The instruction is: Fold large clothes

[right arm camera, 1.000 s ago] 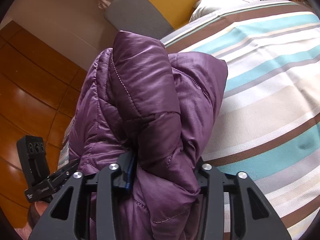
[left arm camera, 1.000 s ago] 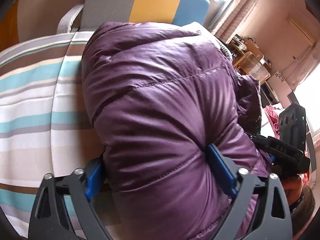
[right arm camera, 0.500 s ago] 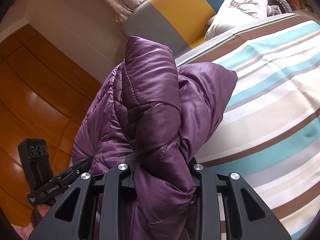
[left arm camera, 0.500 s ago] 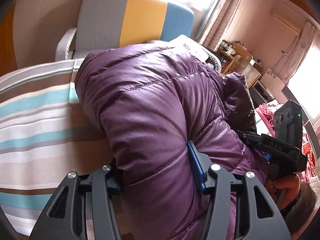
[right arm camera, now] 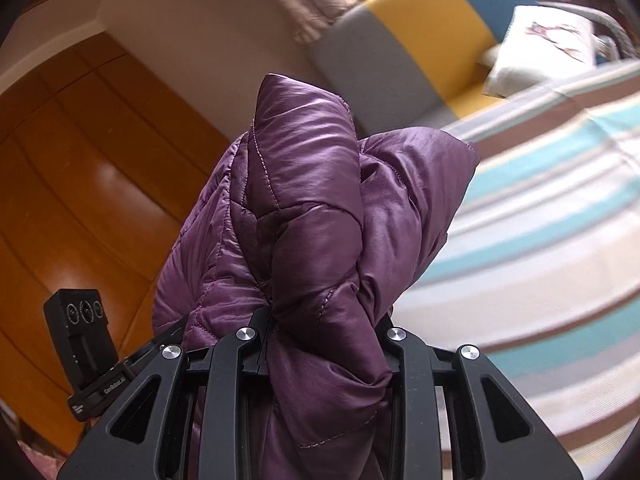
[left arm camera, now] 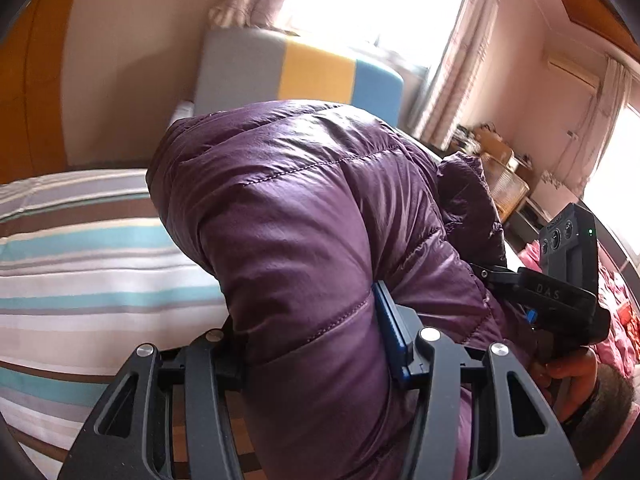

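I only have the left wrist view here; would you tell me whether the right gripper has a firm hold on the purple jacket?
Observer: Yes. The right gripper is shut on a bunched fold of the purple jacket, fabric bulging out above the pads.
Operator: Thank you. What lies to the right of the jacket in that view?
Observer: The striped bedspread, and beyond it a white pillow with a printed figure.
Operator: And to the left of it?
Observer: Orange wood panelling, with the left gripper's camera block low in front of it.
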The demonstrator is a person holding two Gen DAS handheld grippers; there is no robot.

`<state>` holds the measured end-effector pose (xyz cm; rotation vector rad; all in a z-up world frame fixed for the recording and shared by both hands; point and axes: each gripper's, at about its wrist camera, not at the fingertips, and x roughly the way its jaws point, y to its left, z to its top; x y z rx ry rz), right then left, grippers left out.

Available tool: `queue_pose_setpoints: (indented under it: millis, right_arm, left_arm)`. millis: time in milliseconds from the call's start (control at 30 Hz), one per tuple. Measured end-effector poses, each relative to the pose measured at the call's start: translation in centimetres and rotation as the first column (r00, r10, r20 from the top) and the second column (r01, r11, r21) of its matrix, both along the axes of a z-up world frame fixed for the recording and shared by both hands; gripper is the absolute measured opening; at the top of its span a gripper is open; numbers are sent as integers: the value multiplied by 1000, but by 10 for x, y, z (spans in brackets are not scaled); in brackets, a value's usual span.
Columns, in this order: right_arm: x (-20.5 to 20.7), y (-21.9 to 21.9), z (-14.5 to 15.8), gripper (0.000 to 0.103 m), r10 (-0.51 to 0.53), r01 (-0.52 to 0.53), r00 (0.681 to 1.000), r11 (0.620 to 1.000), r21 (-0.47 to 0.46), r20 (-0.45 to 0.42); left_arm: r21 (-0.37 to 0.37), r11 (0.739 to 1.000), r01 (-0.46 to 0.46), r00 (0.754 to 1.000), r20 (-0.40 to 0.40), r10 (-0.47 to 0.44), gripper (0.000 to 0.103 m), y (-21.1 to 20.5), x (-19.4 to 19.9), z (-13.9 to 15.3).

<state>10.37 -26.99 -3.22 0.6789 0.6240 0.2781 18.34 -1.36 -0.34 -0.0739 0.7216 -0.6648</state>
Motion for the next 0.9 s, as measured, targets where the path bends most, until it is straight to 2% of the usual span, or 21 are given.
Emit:
queue_pose_setpoints:
  millis: [167,367,500,667,733,800,900]
  right_arm:
    - [44,39,12,28,81,-80,996,996,-39,31]
    - [98,76,-2,28,148,-147,989,988,-43,17]
    - [140,98,-27,28,169,-170,985,985,-36,-28]
    - [172,112,-54,29,144,-148,986,987,-56,-83]
    - [179,118,-60,37,116,-125,987,989,-79,-108]
    - [183,124,-69,47,96,-115,984,986,-120,-153]
    - [186,125,-79,50,84,-102,985,988,-119,-150]
  left_arm:
    - [-17,997,-78,996,35,78,51,48,21,10]
    - [-14,988,-154,987,43,154,51,91,54,0]
    - [-7,980,-201,979,26,201,51,113,78,-23]
    - [-2,963,-269,961,-60,269,54,139,109,-71]
    - [-29,957,-287,955,-83,284,61,147,112,-84]
    - [-24,955,-294,953,-75,292,67,148,110,-96]
    - [-24,954,-298,953,-74,295,71,145,106,-103]
